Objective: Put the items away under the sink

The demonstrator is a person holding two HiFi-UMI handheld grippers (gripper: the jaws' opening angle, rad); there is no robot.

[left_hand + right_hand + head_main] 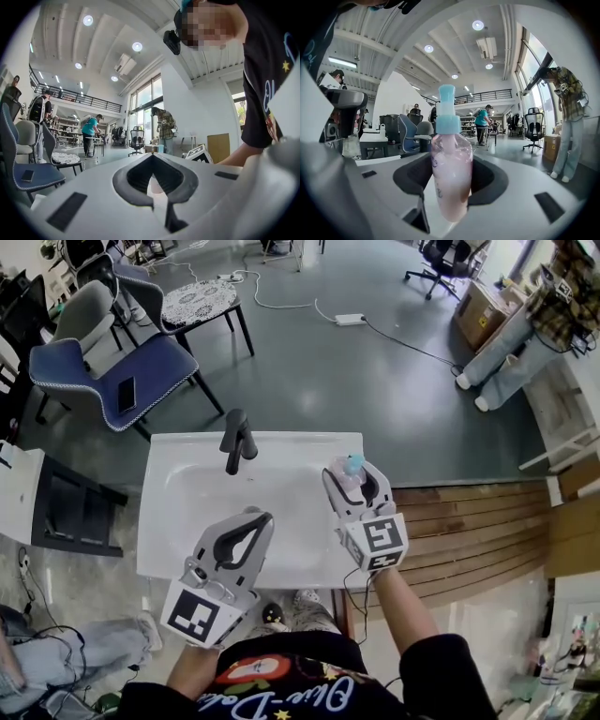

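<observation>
Bottle (pixel 451 174) upright, clamped between right tool (pixel 356 481) jaws.

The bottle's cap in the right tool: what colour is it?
The cap is light blue, on a pink bottle; the right gripper view shows it best.

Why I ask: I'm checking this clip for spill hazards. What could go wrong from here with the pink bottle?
1. The right claw grips the pink bottle round its smooth, rounded body, with the pump top well above. It might slip or tip when lowered.
2. The bottle is above the sink, near its right edge. Bringing it down toward the space below could knock it on that rim.
3. The left claw is shut and empty, so it probably could not catch a fall.
</observation>
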